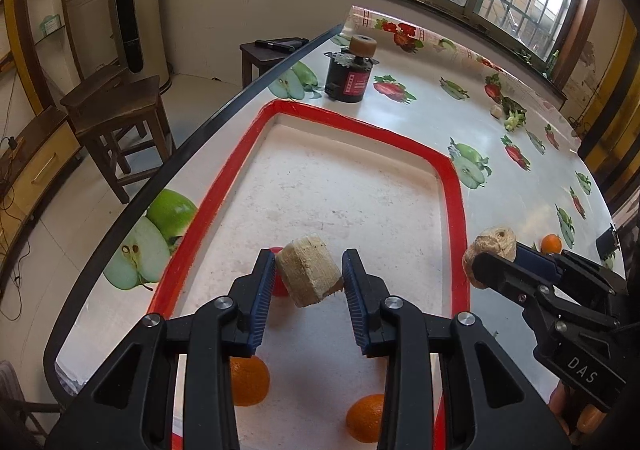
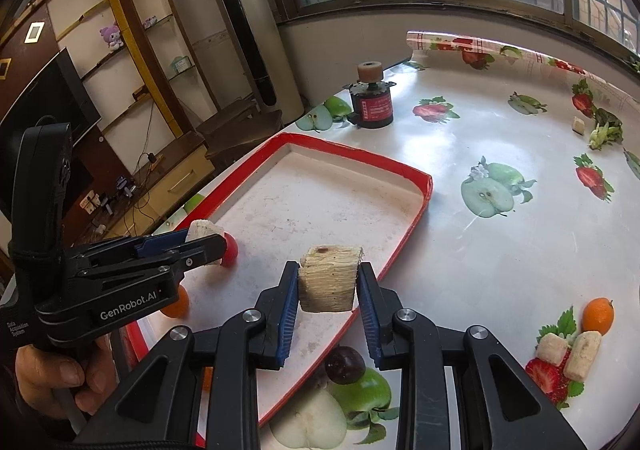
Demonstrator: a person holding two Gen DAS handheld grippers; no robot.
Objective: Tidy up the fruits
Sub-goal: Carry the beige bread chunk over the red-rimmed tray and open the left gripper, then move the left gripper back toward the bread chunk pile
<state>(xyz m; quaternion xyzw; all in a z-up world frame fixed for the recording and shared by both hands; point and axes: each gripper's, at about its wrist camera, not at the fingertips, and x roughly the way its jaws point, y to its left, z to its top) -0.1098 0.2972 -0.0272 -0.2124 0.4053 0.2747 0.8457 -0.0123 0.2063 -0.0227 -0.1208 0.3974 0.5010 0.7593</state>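
A red-rimmed white tray (image 1: 454,186) (image 2: 424,186) lies on the fruit-print table. My left gripper (image 1: 309,282) (image 2: 200,240) holds a pale fibrous chunk (image 1: 310,276) (image 2: 202,228) low over the tray, its right pad barely touching. A small red fruit (image 1: 278,286) (image 2: 230,248) sits behind it. Two oranges (image 1: 250,380) (image 1: 364,416) lie in the tray's near end. My right gripper (image 2: 328,286) (image 1: 490,254) is shut on another fibrous chunk (image 2: 328,278) (image 1: 490,250) above the tray's right rim.
On the table right of the tray are a small orange (image 2: 598,314) (image 1: 551,243), two pale chunks (image 2: 568,350) and a dark round fruit (image 2: 345,364). A black motor (image 1: 349,76) (image 2: 374,106) stands beyond the tray. A green vegetable scrap (image 2: 606,132) lies far right.
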